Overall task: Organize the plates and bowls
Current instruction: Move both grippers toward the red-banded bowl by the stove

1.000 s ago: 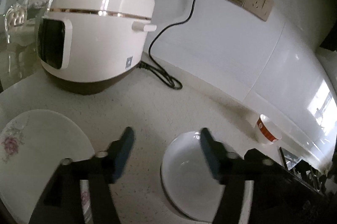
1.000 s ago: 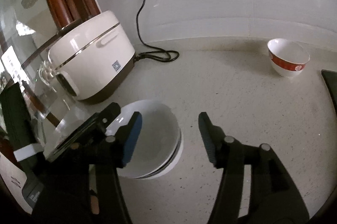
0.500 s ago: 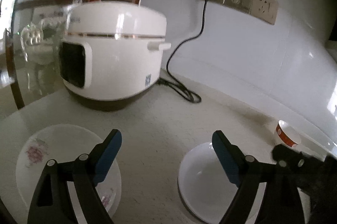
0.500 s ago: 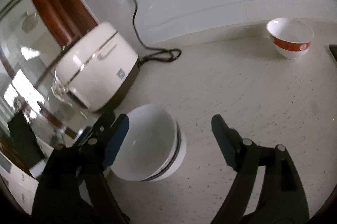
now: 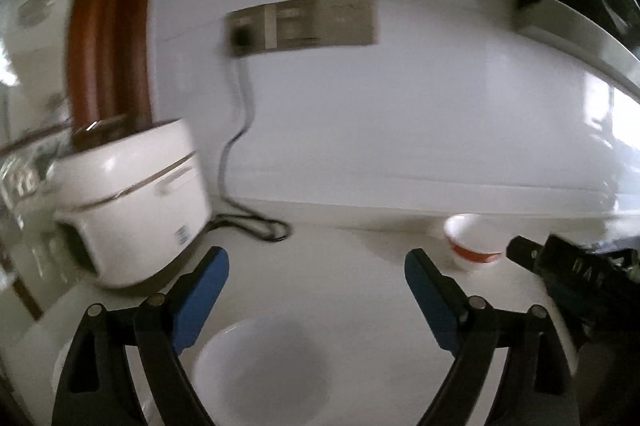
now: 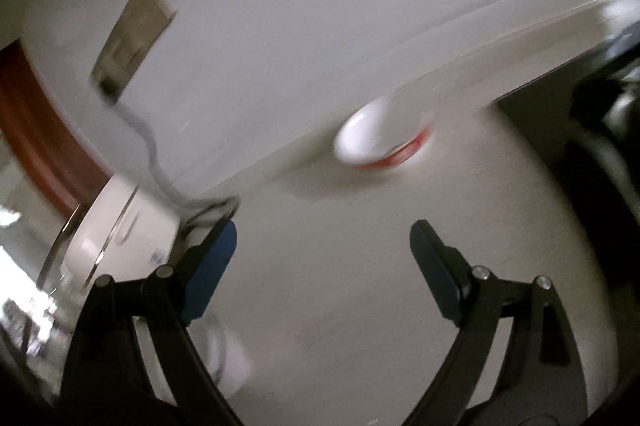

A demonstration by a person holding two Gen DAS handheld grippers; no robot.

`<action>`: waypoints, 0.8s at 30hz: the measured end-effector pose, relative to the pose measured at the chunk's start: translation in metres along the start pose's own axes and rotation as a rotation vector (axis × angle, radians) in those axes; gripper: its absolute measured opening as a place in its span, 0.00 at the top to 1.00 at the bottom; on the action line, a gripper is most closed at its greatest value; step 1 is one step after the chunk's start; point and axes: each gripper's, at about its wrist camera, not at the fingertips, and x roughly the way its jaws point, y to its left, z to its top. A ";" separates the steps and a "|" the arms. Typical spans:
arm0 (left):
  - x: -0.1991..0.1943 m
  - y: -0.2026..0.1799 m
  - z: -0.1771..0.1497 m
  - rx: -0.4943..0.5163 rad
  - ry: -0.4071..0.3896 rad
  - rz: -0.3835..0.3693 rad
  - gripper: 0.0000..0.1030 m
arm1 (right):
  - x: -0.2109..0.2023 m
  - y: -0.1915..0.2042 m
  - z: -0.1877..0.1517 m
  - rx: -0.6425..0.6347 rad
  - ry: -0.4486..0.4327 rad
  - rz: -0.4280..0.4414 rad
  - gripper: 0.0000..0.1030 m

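Two handheld grippers hang over a pale kitchen counter (image 5: 344, 278), both views smeared by motion. The left gripper (image 5: 316, 290) has its blue-padded jaws opening, nothing between them; a white bowl (image 5: 260, 374) sits on the counter beneath and nearer than its fingertips. The right gripper (image 6: 323, 258) is likewise opening and empty. Left of the white bowl stands a white rice cooker (image 5: 128, 202), its small side label too blurred to read. Beyond it, a black cord (image 5: 240, 146) climbs the wall to a socket strip (image 5: 304, 22). Far right of the cooker, near the wall, sits a red-banded bowl (image 6: 384, 136), its marking illegible.
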 end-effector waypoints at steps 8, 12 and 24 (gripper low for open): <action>0.030 -0.060 0.030 -0.005 0.001 -0.111 0.10 | -0.034 -0.065 0.025 0.156 -0.173 -0.199 0.12; 0.054 -0.069 0.010 -0.036 -0.011 -0.126 0.10 | -0.033 -0.072 0.027 0.173 -0.191 -0.248 0.12; 0.086 -0.073 -0.018 -0.036 0.048 -0.259 0.10 | -0.008 -0.053 0.025 0.007 -0.162 -0.336 0.09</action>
